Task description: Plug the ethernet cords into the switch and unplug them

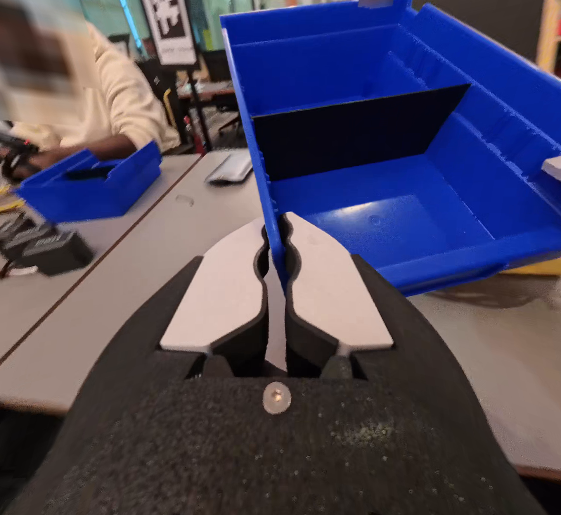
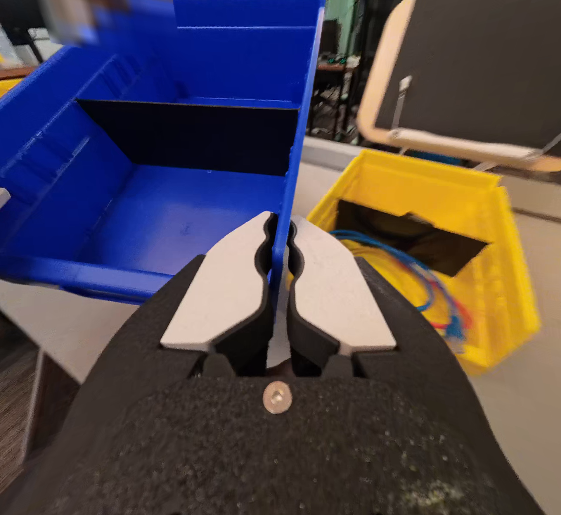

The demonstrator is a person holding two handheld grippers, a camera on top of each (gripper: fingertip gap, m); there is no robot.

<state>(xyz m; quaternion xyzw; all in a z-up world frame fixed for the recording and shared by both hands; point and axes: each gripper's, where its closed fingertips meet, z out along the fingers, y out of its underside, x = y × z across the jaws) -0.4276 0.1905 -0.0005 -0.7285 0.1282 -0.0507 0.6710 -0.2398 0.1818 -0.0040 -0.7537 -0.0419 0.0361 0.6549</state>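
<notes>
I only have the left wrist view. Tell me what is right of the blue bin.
Observer: A yellow bin stands on the table right of the blue bin.
Operator: Report its contents.
Observer: Cords, blue and red, lie inside, with a black divider.
Operator: Give me the right hand-held gripper.
Observer: The right hand-held gripper is shut on the blue bin's right wall.
</notes>
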